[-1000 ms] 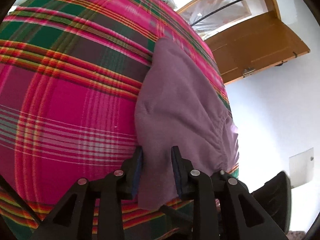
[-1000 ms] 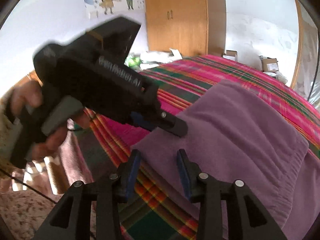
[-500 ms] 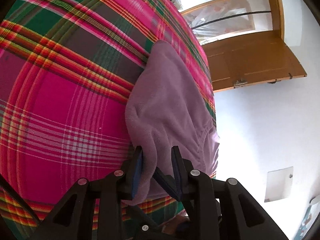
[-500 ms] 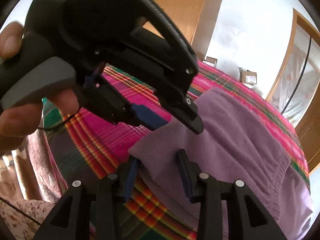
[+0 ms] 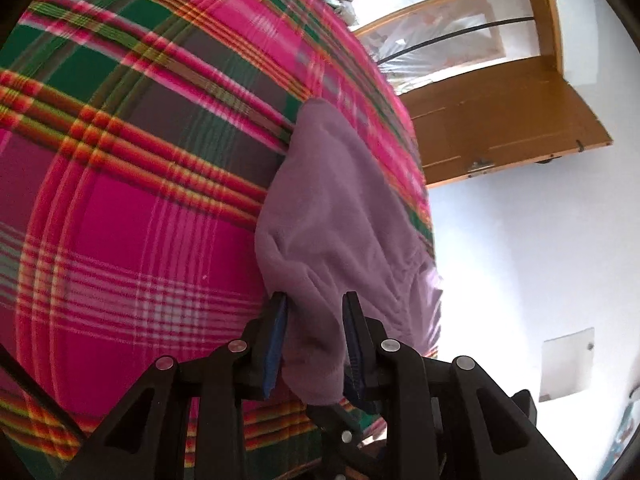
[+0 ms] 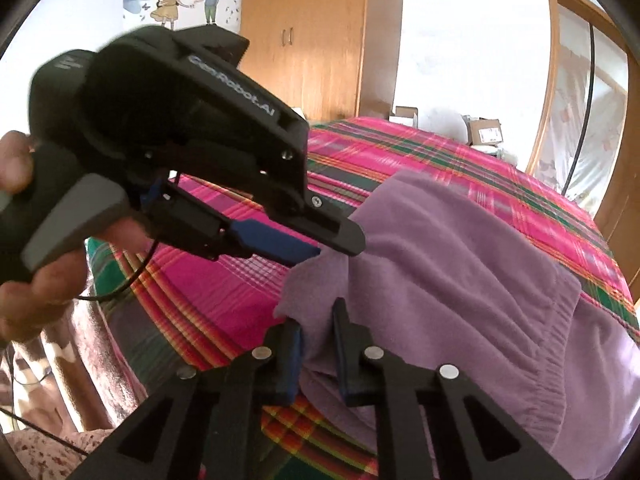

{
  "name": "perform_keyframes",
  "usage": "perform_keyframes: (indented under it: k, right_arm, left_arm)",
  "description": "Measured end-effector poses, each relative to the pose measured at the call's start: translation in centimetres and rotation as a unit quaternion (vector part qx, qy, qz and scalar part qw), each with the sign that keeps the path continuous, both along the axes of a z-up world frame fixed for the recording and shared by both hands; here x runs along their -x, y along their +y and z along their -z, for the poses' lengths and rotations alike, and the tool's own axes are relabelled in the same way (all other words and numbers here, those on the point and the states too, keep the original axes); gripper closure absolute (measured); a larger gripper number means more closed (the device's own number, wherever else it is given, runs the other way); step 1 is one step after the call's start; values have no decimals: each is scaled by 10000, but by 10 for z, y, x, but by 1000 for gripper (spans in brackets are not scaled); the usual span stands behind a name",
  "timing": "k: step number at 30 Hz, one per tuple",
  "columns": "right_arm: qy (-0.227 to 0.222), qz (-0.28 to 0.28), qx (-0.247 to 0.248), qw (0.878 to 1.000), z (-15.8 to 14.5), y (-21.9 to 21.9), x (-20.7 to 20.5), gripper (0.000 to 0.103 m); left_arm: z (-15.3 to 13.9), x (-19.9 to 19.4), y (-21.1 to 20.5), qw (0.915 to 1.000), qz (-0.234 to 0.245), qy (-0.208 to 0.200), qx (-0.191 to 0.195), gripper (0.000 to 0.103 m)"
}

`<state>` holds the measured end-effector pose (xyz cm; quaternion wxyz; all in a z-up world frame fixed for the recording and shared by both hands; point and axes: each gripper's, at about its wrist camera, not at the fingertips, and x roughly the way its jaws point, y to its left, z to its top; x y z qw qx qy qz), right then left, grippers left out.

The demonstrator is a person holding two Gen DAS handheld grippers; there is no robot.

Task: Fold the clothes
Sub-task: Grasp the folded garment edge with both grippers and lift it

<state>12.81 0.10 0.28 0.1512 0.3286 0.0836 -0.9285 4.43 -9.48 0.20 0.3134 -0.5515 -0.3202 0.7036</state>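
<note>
A purple fleece garment (image 5: 340, 216) lies folded on a bed with a pink, green and orange plaid cover (image 5: 120, 184). My left gripper (image 5: 314, 312) has its jaws around the garment's near corner, with cloth bunched between them. In the right wrist view the garment (image 6: 460, 264) spreads to the right, with an elastic waistband at the lower right. My right gripper (image 6: 318, 320) has narrowed on the garment's near edge, cloth between its pads. The left gripper (image 6: 336, 242) shows there too, its fingertips pinching the cloth corner just above.
A wooden door (image 5: 500, 120) stands open beyond the bed's far edge. A wooden wardrobe (image 6: 304, 36) and cardboard boxes (image 6: 484, 134) stand behind the bed. The plaid cover (image 6: 400, 160) stretches away from the garment. A hand (image 6: 48, 280) holds the left gripper.
My right gripper's jaws have narrowed onto the garment's edge. The left gripper stayed on the corner while swinging about, and the cloth corner has lifted a little.
</note>
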Motion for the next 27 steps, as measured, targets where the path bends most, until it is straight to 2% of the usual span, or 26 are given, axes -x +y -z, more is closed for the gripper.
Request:
perform_keyframes:
  k: [3, 7, 9, 12, 15, 18, 23, 27]
  right_arm:
    - [138, -36, 12, 9999, -6, -2, -2, 89]
    - [279, -73, 52, 9996, -14, -2, -12, 90]
    - [297, -100, 62, 9995, -16, -1, -16, 90]
    - [306, -136, 74, 9994, -17, 1, -16, 90]
    - [310, -150, 95, 9994, -17, 1, -17, 90]
    - [320, -168, 76, 9993, -15, 1, -12, 90]
    - [315, -175, 49, 9993, -9, 1, 0, 90]
    - [289, -175, 24, 9994, -7, -2, -1, 90]
  left_arm:
    - [6, 7, -4, 9992, 35, -143, -383, 64]
    - [13, 11, -9, 9990, -85, -283, -322, 59]
    - [15, 15, -8, 9983, -156, -346, -432, 59]
    - [13, 24, 4, 9978, -2, -299, -596, 59]
    - [14, 34, 17, 9982, 185, -388, -416, 59]
    - [21, 48, 33, 9967, 410, -653, -252, 59]
    - [24, 58, 44, 9958, 518, -686, -311, 59]
    - [29, 65, 45, 9938, 557, -809, -526, 60]
